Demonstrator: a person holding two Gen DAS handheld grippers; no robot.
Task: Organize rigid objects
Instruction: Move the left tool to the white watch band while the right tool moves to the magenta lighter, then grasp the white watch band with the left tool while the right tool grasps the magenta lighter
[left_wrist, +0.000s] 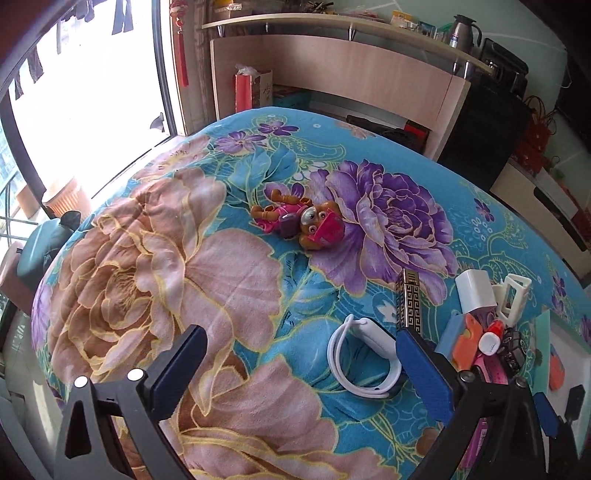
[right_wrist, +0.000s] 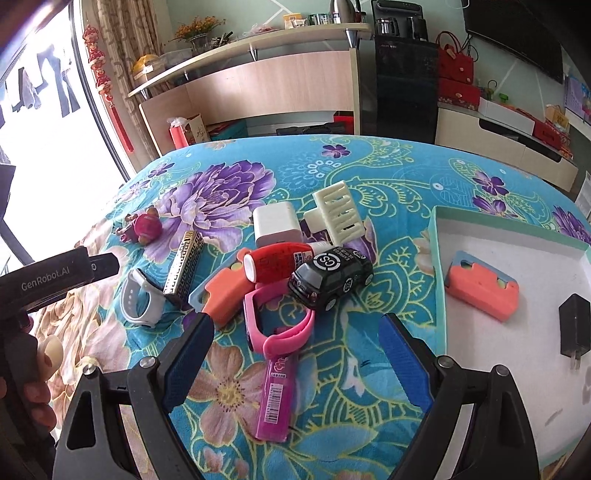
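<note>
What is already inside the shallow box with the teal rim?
Inside the box, on its white floor, lie an orange and blue foam block and a black plug adapter, apart from each other. The box's near right corner runs out of frame, so anything there is unseen.

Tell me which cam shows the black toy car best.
Right wrist view: the black toy car sits whole and unobstructed in mid-frame, beside the red bottle, its roof print visible. The left wrist view catches only a sliver of it at the right edge, mostly hidden behind the pile.
</note>
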